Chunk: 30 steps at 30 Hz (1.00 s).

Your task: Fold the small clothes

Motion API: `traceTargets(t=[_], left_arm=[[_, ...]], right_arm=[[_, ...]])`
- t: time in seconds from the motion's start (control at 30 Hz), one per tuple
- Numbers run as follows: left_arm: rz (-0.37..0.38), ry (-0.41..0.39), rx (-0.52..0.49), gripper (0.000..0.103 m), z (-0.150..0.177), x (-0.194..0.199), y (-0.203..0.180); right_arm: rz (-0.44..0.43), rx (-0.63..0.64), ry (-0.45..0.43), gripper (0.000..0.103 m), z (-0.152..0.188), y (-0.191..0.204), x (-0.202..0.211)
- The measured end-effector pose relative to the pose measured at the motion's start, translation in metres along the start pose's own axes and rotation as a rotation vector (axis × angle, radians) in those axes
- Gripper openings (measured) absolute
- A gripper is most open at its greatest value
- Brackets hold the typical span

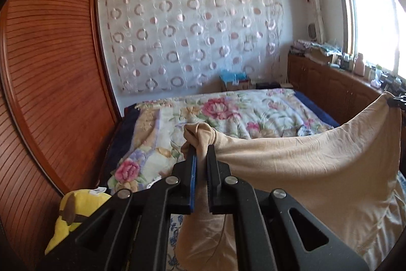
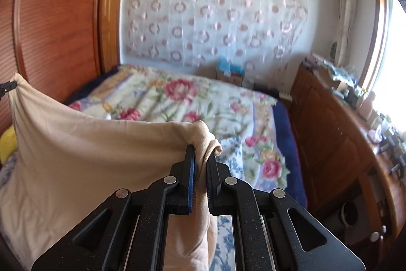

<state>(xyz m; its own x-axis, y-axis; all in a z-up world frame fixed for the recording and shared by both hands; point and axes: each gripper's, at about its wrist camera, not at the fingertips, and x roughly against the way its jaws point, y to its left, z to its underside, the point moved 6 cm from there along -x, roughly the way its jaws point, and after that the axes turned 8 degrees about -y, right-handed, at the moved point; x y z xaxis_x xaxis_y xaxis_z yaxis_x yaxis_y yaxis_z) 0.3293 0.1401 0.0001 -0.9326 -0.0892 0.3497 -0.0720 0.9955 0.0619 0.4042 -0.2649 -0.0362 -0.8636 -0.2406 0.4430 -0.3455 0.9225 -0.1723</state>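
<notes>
Garment: a beige cloth (image 1: pixel 317 164), thin and soft, hangs spread between the two tools above the near end of the bed; its lower part drapes down toward the bedding.
Left hand-held gripper (image 1: pixel 201 156): clenched on a bunched corner of the cloth, the fabric pinched between the two black fingers and puffing out past the tips.
Right hand-held gripper (image 2: pixel 201 156): likewise clamped on the opposite corner, a small knot of fabric poking out beyond the fingers.
Top edge: stretched between the two grips with a slight sag in the middle, so the piece is held open like a sheet.
Progress: judged early. The garment is picked up and spread, but no crease or fold shows in it.
Left to do: probably lay it flat on the bed, bring edges together, then smooth it into a compact stack.
Surface: a bed with a floral quilt (image 1: pixel 228 113), pinks and greens on white, a dark blue sheet at its edges; blue-patterned bedding lies directly under the tools.
Room: a reddish slatted wooden wardrobe (image 1: pixel 50 67) on the left, a sheer curtain with circle motifs on the far wall, an air conditioner above it, a bright window and a cluttered wooden cabinet (image 2: pixel 330 123) on the right.
Nearby: a yellow plush toy (image 1: pixel 73 215) sits at the bed's left edge.
</notes>
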Motion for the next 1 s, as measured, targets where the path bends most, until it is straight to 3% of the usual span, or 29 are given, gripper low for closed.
traceTargets(t=[0.33,0.4,0.5,0.57,0.67,0.73,1.0], left_arm=[[0.01,0.096,0.008,0.006,0.025,-0.071,0.003],[0.04,0.129,0.009,0.006,0.03,-0.079,0.0],[0.063,0.157,-0.009,0.013,0.034,-0.079,-0.004],[0.065,0.159,-0.009,0.038,0.035,-0.072,-0.003],[0.099,0.184,0.006,0.046,0.039,-0.057,-0.002],[0.12,0.2,0.004,0.055,0.045,-0.042,-0.005],[0.154,0.244,0.01,0.057,0.08,0.018,-0.013]], right_arm=[[0.008,-0.01,0.136,0.006,0.039,-0.019,-0.098],[0.013,-0.025,0.159,0.006,0.048,-0.022,-0.112],[0.03,-0.051,0.185,0.012,0.059,-0.023,-0.127],[0.051,-0.046,0.185,0.017,0.061,-0.021,-0.129],[0.053,-0.073,0.176,0.035,0.062,-0.023,-0.124],[0.045,-0.09,0.159,0.036,0.063,-0.023,-0.114],[-0.034,-0.13,0.129,0.037,0.082,0.006,-0.047]])
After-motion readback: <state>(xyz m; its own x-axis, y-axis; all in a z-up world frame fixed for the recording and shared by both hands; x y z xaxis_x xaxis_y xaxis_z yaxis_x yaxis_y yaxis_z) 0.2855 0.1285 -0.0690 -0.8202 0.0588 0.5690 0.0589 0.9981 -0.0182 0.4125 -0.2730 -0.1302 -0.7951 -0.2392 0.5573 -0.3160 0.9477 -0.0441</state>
